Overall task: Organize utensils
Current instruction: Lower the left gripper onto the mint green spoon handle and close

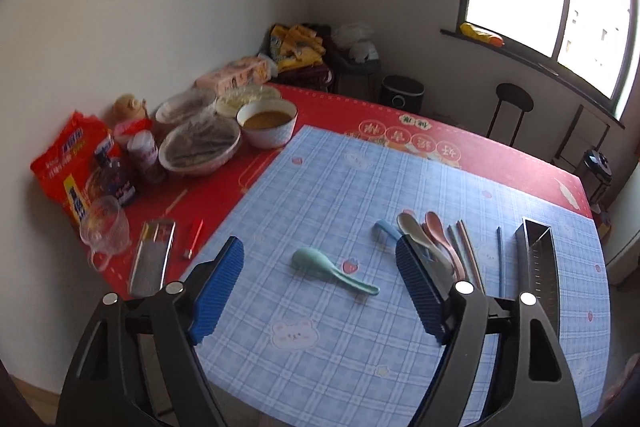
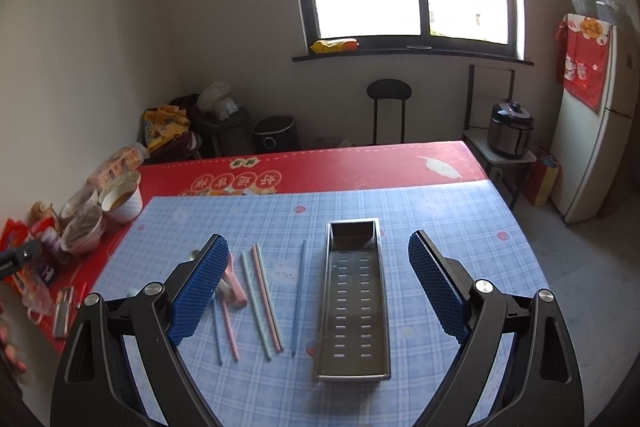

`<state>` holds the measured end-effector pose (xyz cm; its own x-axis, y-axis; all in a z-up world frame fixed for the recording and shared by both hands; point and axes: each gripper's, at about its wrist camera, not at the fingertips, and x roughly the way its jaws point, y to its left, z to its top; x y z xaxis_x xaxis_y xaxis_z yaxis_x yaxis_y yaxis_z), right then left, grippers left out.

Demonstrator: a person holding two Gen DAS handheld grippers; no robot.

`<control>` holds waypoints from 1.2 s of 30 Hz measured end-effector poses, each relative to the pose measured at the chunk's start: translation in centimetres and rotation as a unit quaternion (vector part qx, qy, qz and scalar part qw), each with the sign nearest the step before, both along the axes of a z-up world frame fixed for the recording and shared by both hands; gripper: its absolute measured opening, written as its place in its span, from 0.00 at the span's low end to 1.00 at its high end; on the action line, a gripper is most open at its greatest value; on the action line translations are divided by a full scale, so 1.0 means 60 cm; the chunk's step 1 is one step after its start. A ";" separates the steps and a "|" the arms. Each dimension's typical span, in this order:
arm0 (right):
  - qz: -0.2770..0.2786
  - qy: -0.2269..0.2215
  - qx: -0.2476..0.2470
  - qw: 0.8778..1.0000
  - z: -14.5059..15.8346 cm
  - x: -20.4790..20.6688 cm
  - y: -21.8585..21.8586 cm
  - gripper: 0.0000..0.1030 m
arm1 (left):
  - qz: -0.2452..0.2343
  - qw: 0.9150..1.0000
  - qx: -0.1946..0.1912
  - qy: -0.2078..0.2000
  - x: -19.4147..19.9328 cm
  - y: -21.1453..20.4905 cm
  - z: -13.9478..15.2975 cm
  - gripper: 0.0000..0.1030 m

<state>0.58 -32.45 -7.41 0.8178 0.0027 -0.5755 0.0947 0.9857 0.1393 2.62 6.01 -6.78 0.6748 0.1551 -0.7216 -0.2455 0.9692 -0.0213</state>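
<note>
Counter [image 2: 400, 163] covered by red cloth, blue checked mat [image 2: 440, 227] laid on top. Steel perforated tray [image 2: 354, 307] set lengthwise on mat, empty. Pastel chopsticks [image 2: 262, 303] scattered just left of tray. Spoons [image 1: 432, 231] bunched beside chopsticks. Mint spoon [image 1: 332, 269] lying apart, nearer mat centre. Left tool [image 1: 320, 263] spread, nothing pinched, mint spoon seen between pads. Right tool [image 2: 318, 259] spread wide, nothing gripped, held over tray.

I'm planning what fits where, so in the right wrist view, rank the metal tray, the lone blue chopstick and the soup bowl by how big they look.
1. metal tray
2. lone blue chopstick, nearly as long but far thinner
3. soup bowl, though it sits farther away, so its true size is unsure
</note>
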 end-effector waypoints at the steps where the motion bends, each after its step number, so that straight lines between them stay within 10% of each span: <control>1: 0.008 0.007 -0.001 1.000 -0.010 0.005 -0.002 0.86 | 0.013 1.000 -0.013 0.012 -0.002 0.009 -0.018 0.67; 12: 0.024 0.069 0.009 0.997 -0.087 0.052 0.029 0.86 | 0.022 0.980 -0.149 0.127 0.057 0.068 -0.203 0.20; 23: -0.024 0.104 -0.034 0.994 -0.098 0.089 0.059 0.86 | 0.060 0.923 -0.339 0.173 0.178 0.128 -0.355 0.19; 36: -0.033 0.124 -0.030 0.991 -0.120 0.106 0.065 0.86 | 0.100 0.911 -0.354 0.186 0.209 0.151 -0.388 0.19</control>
